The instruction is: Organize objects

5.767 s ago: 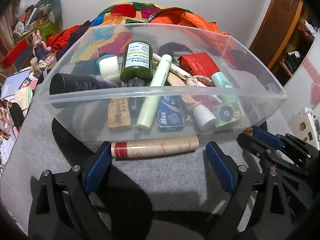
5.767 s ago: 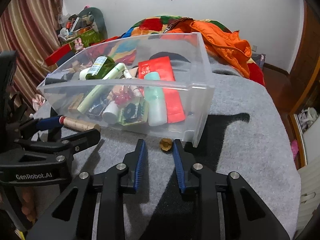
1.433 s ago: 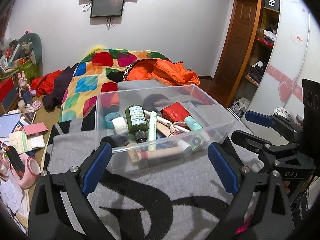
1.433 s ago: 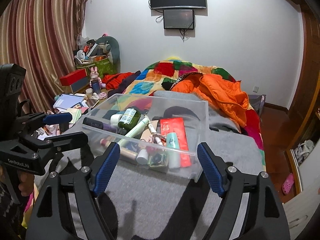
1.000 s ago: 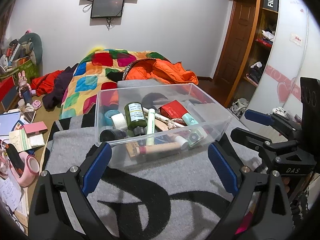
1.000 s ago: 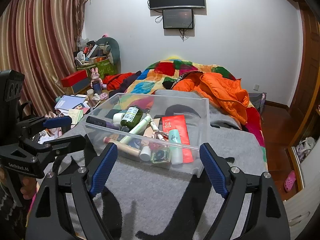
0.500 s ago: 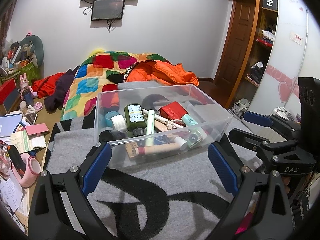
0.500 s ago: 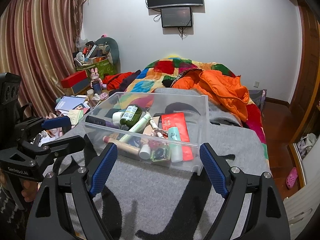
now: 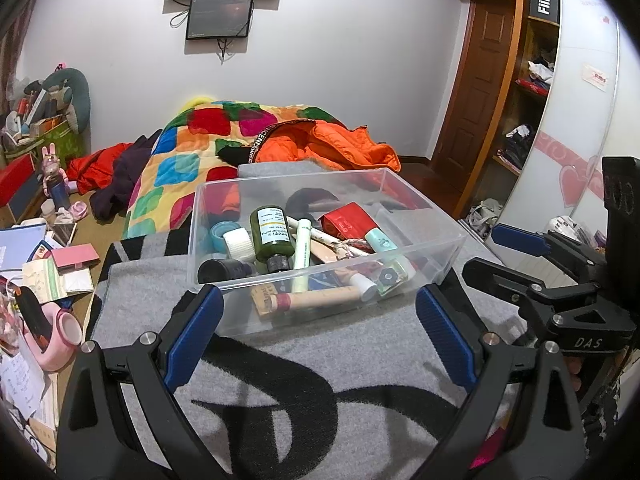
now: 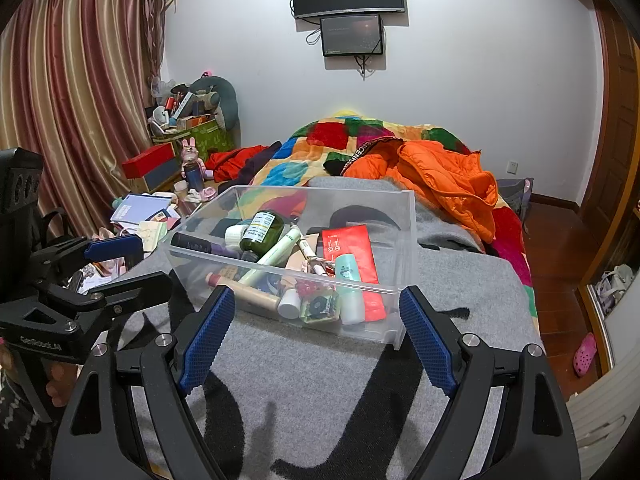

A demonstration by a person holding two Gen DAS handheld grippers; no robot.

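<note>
On the grey blanket (image 9: 320,356) the clear plastic bin (image 10: 404,240) holds every toiletry — sorting looks done. Left gripper (image 9: 318,332) and right gripper (image 10: 316,338) hang near it, jaws wide, empty — next, probably withdrawal.

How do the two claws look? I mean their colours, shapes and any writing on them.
Both are black, angular frames with silver screws and two long fingers that carry ribbed blue pads. The left claw shows white lettering "GenRobot.AI" on its side in the right wrist view. The right claw shows "DAS" on its side in the left wrist view. No cables and no sleeves are visible.
</note>
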